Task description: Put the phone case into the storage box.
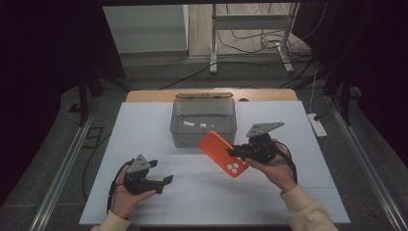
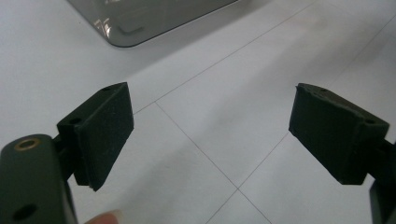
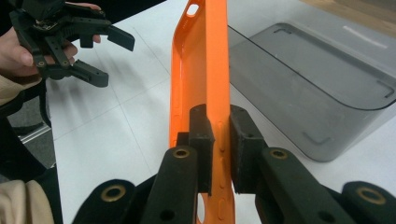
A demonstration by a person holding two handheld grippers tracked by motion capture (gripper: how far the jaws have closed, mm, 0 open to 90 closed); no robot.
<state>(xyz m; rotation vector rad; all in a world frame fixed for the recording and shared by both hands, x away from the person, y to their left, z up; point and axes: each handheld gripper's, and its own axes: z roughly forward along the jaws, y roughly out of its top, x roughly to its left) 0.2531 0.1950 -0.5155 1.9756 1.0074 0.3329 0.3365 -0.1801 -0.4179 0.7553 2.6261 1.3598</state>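
Gripping orange phone case (image 3: 201,70), right claw (image 3: 221,140) edge-on.

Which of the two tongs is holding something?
The right tongs: they pinch the edge of the orange phone case. The left tongs stand wide open with nothing between them.

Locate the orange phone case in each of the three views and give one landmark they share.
High view: the orange phone case sits right of centre, clamped by the right gripper, in front of the grey bin.
Left gripper view: not in it; open jaws over the white tabletop.
Right gripper view: centre, edge-on between the jaws.
Shared landmark: the grey bin.
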